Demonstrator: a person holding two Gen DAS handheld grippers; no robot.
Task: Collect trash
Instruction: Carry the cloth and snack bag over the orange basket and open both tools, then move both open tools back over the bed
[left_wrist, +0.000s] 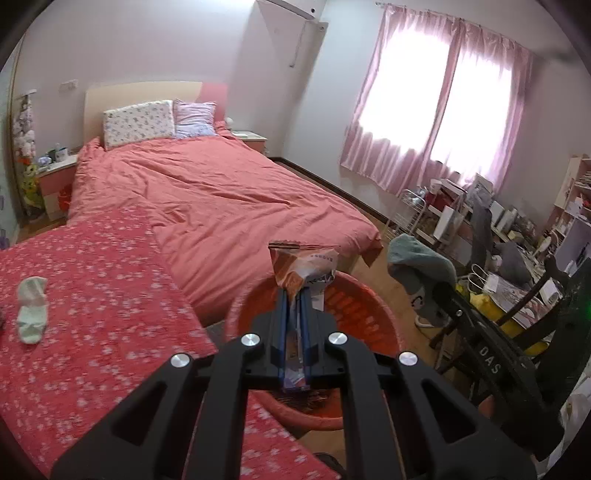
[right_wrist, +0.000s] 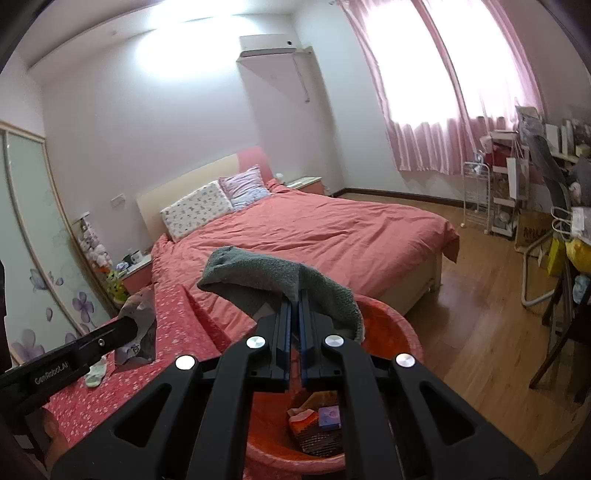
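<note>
My left gripper (left_wrist: 294, 295) is shut on a crumpled orange-and-white snack wrapper (left_wrist: 304, 267), which hangs over the red plastic basin (left_wrist: 364, 301). The right wrist view shows that wrapper (right_wrist: 142, 325) at the left gripper (right_wrist: 131, 326), above the red flowered cloth (right_wrist: 177, 332). My right gripper (right_wrist: 294, 297) is shut on a grey sock (right_wrist: 266, 275), which droops over the basin's rim (right_wrist: 400, 326). Several wrappers (right_wrist: 316, 424) lie on the basin floor. In the left wrist view the grey sock (left_wrist: 419, 264) hangs from the right gripper (left_wrist: 441, 293).
A small white sock (left_wrist: 32, 310) lies on the flowered cloth (left_wrist: 96, 280) to the left. Behind stands a bed with a pink duvet (left_wrist: 221, 184). A dark wooden chair (right_wrist: 561, 325), bags and a cluttered desk (left_wrist: 509, 236) fill the right side over wooden floor (right_wrist: 480, 314).
</note>
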